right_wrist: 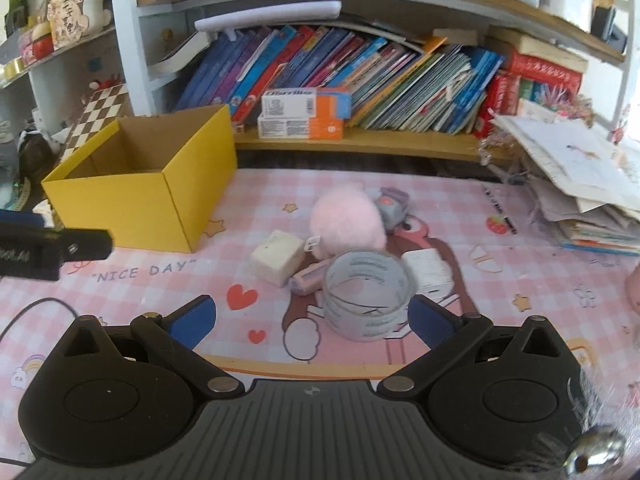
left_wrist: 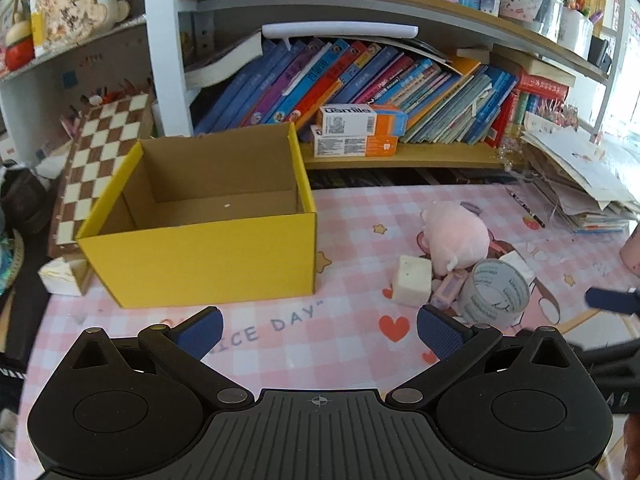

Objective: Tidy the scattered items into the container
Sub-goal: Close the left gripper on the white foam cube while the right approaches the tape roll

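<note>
An open yellow cardboard box stands empty on the pink checked mat; it also shows at the left of the right wrist view. Right of it lies a cluster: a pink plush toy, a cream cube, a clear tape roll, a small lilac item, a white block and a grey-purple toy. My left gripper is open and empty in front of the box. My right gripper is open and empty, just short of the tape roll.
A low shelf of leaning books with two white-orange cartons runs behind the mat. A chessboard leans left of the box. A stack of papers lies at the right. A pencil lies near the papers.
</note>
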A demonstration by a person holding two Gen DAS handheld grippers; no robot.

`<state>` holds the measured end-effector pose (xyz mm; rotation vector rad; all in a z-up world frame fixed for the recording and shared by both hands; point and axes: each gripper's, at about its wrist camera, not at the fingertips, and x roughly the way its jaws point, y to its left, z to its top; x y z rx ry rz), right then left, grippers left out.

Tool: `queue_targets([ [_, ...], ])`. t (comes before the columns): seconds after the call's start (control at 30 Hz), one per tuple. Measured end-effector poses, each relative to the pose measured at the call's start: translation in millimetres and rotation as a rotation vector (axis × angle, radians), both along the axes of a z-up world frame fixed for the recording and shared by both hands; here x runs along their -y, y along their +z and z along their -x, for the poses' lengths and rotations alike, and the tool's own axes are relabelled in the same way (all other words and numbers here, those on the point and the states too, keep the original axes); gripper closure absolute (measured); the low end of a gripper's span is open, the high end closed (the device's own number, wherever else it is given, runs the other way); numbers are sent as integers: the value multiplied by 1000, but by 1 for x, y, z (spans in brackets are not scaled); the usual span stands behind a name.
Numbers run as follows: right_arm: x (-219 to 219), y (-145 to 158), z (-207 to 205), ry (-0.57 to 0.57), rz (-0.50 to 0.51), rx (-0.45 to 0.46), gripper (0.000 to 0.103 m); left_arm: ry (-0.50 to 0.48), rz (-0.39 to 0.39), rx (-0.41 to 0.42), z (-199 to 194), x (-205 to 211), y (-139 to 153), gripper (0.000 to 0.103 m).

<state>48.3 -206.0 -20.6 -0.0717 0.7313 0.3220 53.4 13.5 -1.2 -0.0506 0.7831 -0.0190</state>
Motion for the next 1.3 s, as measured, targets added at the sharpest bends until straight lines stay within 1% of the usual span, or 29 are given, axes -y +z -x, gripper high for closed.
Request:
queue_targets([
  [0.07, 0, -1, -2, 0, -3, -4, 0, -19, 32, -21, -5, 2, -4, 0],
  [0.17, 1, -3, -9, -26, 21, -9, 0, -46, 50, -50, -12, 7, -10, 0],
  [0.33, 13, -10, -18, -65, 27, -16, 3, -88, -1, -43, -21, 20, -20, 1],
  [0.4, 17, -14, -22, -71, 25, -26, 10, -107, -9, -38, -24, 23, -23, 2],
  [0.43, 18, -16, -24, -75, 24, -31, 17, -116, -7, -37, -26, 25, -24, 5],
  [0.47, 19, -18, -26, -80, 24, -36, 22, -126, -6, -37, -28, 26, -26, 8],
  [0.5, 20, -20, -27, -82, 23, -41, 24, -136, -5, -40, -30, 28, -28, 10],
  [0.57, 21, -25, -31, -81, 20, -53, 33, -153, -8, -49, -35, 31, -33, 19],
  [0.6, 21, -27, -33, -84, 20, -57, 34, -162, -10, -54, -37, 32, -36, 22],
  [0.63, 21, -29, -34, -87, 20, -61, 34, -169, -10, -60, -40, 34, -38, 24],
  [0.93, 21, -48, -57, -109, 42, -112, 31, -206, -21, -93, -67, 46, -56, 24],
  [1.2, 20, -61, -68, -113, 59, -144, 30, -225, -31, -95, -83, 53, -67, 24],
  [1.3, 21, -65, -72, -117, 70, -153, 26, -247, -40, -83, -90, 60, -72, 24],
])
